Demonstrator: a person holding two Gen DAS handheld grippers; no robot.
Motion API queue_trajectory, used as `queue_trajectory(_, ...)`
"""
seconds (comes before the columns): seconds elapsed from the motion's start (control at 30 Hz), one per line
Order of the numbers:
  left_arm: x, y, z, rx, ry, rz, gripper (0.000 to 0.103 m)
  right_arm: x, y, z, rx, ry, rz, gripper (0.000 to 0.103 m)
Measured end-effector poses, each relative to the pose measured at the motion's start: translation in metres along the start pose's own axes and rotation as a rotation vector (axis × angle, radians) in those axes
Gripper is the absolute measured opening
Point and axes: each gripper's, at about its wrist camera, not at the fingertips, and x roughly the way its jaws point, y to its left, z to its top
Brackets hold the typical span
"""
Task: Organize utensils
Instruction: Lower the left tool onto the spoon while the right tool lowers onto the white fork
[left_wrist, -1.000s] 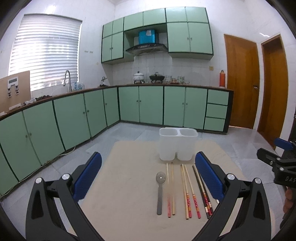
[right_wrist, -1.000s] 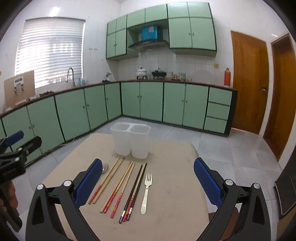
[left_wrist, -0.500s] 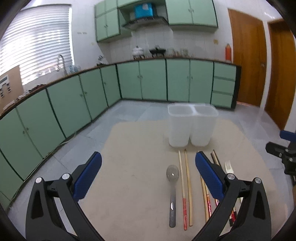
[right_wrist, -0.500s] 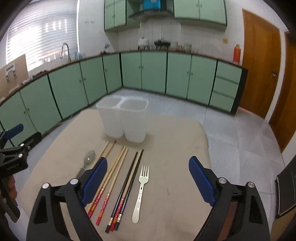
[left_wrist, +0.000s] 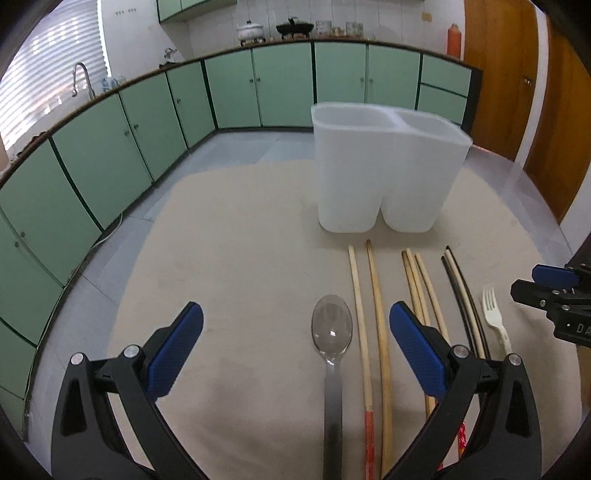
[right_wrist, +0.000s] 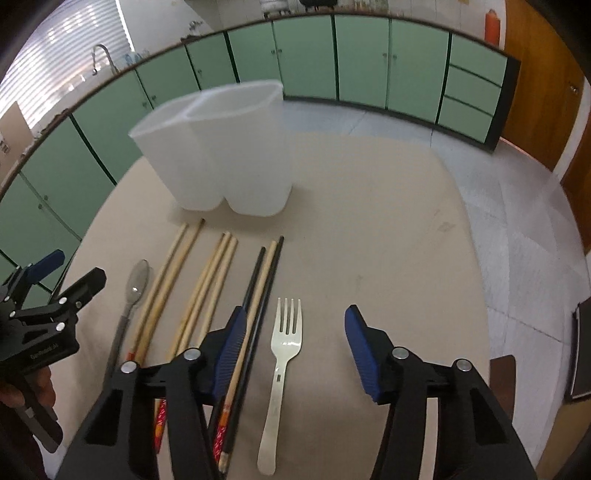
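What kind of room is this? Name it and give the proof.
A home kitchen, most likely: green cabinets run under a long counter, a sink tap stands by the window, and pots sit on the counter.

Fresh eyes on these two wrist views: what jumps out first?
The white two-compartment holder stands upright at the far side of the beige table, nothing visibly sticking out of it. In front lies a neat row: spoon, chopsticks, then the white fork. Both tools are open and hold nothing: the left tool is lined up on the spoon, the right tool on the fork.
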Motion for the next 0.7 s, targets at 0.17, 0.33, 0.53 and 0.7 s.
queue_trajectory(0.17,0.017,-0.006,0.000,-0.006,0.039,-0.012,0.098,0.017,-0.004,0.002,0.012,0.039,-0.002,0.054)
queue_trajectory(0.33,0.035,-0.007,0.001,-0.008,0.070,-0.014,0.097,0.027,-0.009,0.003,0.014,0.060,-0.005,0.054)
queue_trajectory(0.53,0.044,-0.006,0.001,-0.010,0.098,-0.026,0.090,0.034,-0.008,0.004,0.015,0.076,-0.004,0.054)
queue_trajectory(0.7,0.058,-0.001,0.000,-0.031,0.131,-0.048,0.080,0.038,-0.008,0.005,0.012,0.072,-0.009,0.054)
